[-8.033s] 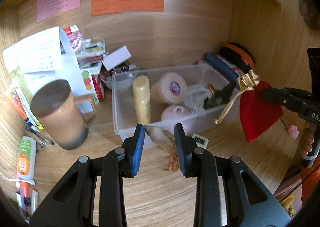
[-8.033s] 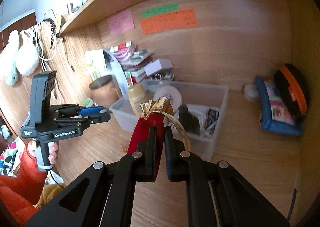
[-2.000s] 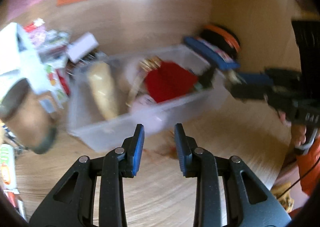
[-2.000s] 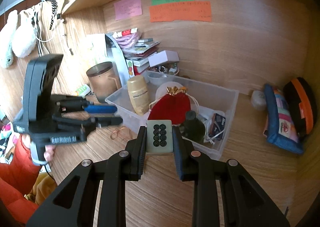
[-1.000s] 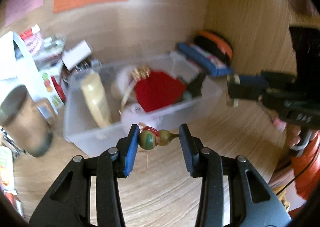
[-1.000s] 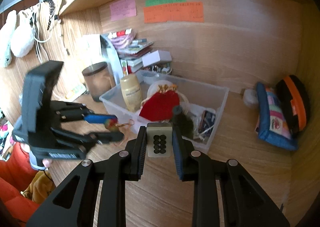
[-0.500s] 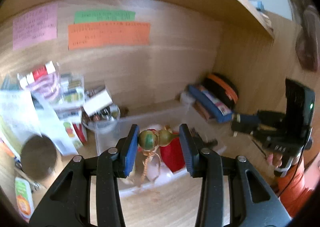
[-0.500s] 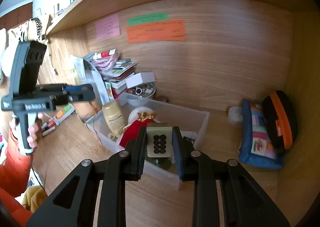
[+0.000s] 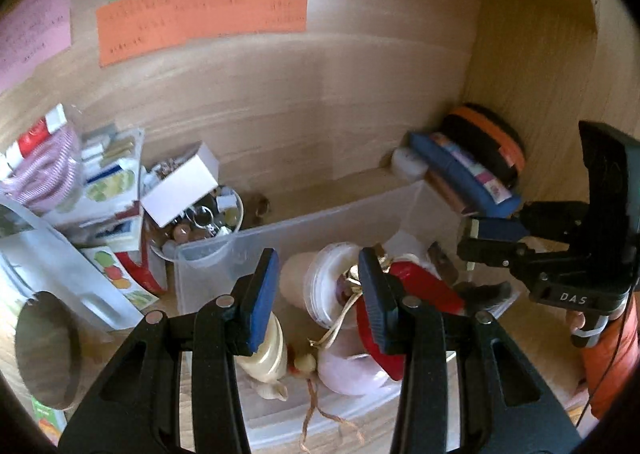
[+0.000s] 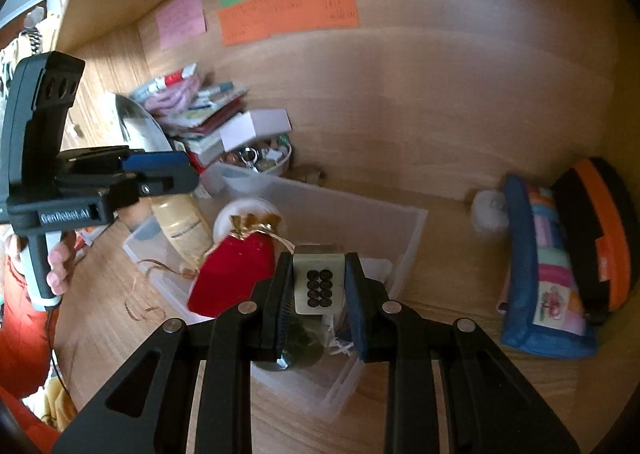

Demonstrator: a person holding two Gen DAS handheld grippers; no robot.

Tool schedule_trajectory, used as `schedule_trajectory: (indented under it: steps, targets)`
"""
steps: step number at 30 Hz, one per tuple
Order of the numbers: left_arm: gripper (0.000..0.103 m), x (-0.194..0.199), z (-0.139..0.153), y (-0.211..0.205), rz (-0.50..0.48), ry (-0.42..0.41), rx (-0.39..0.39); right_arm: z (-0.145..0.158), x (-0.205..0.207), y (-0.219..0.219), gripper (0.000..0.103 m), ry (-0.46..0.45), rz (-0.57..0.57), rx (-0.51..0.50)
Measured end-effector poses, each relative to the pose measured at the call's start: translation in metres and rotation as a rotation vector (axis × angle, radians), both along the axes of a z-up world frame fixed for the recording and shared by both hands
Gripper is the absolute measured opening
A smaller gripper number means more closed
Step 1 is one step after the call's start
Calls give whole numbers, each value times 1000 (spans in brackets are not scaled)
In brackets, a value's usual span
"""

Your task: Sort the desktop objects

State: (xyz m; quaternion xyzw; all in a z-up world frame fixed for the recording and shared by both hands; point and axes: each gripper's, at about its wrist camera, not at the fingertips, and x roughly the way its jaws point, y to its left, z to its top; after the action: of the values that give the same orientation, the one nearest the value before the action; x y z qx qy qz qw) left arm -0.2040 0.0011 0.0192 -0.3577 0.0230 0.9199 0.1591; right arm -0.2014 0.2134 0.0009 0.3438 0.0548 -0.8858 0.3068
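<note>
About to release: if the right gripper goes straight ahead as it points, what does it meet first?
Probably the clear bin: the right gripper, shut on the mahjong tile, points down into it, near the red pouch. Depth unclear.

Writing on the orange note is blurred; the brown mug is cut off lower left.

A home desk nook is shown here, boxed in by wood-grain panels with a shelf overhead. Coloured paper notes are stuck on the back wall, and a clear plastic bin of odds and ends is set among stacked booklets and a pencil case.
</note>
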Motion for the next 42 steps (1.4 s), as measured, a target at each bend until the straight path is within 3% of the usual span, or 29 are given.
schedule_trajectory:
  steps: [6, 10, 13, 19, 24, 29, 40, 42]
  targets:
    - [43, 1, -4, 2, 6, 8, -7, -11, -13, -10, 22, -10, 10, 42]
    - [55, 2, -6, 1, 10, 16, -11, -11, -16, -12, 23, -2, 4, 51]
    - [56, 4, -6, 3, 13, 25, -14, -9, -15, -14, 29, 14, -3, 60]
    - [69, 19, 3, 5, 46, 71, -56, 11, 4, -7, 48, 78, -25, 38]
    - [87, 42, 7, 3, 84, 106, -90, 24, 28, 0, 70, 126, -46, 29]
    - [96, 67, 11, 1, 89, 121, -82, 24, 51, 4, 83, 147, -69, 34]
    - [99, 116, 19, -12, 187, 141, 7, 24, 92, 14, 89, 149, -121, 41]
    - [99, 128, 22, -11, 203, 158, 11, 26, 104, 16, 94, 168, -143, 21]
